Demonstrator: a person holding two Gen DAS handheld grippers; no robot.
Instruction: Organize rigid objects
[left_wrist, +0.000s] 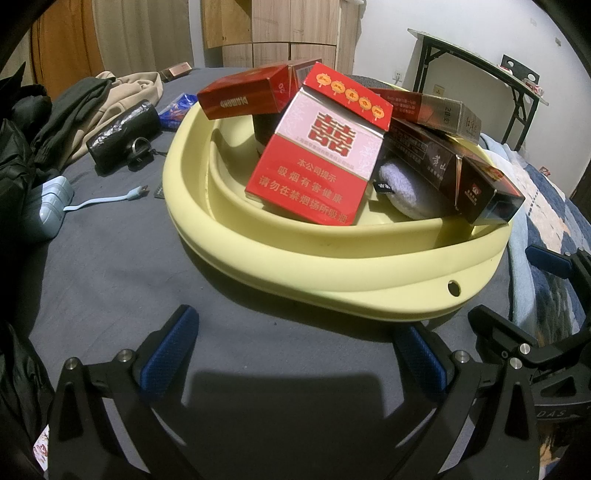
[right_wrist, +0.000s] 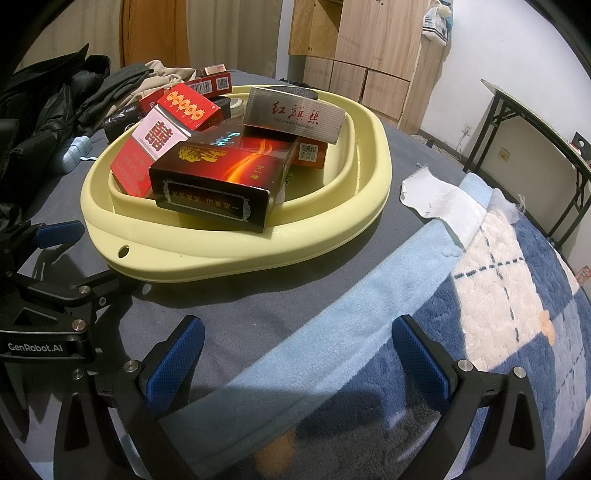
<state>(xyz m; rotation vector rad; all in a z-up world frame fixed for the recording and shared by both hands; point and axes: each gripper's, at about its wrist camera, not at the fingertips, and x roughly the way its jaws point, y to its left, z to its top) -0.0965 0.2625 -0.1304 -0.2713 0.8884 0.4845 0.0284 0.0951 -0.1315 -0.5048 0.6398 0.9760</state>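
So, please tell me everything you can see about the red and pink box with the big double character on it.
The red and pink box looks like a cardboard cigarette pack: red flip lid with a row of lantern marks, pale pink middle with a red double character, red lower band with white text. It stands tilted inside the yellow basin, leaning back on other packs, with a dark pack beside it. Neither hand-held gripper touches it.

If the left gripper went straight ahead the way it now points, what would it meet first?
Probably the near outer rim of the yellow basin, which lies directly ahead of the open left gripper across bare grey bedsheet. Depth is unclear; aimed higher, it would reach the red-and-white carton instead.
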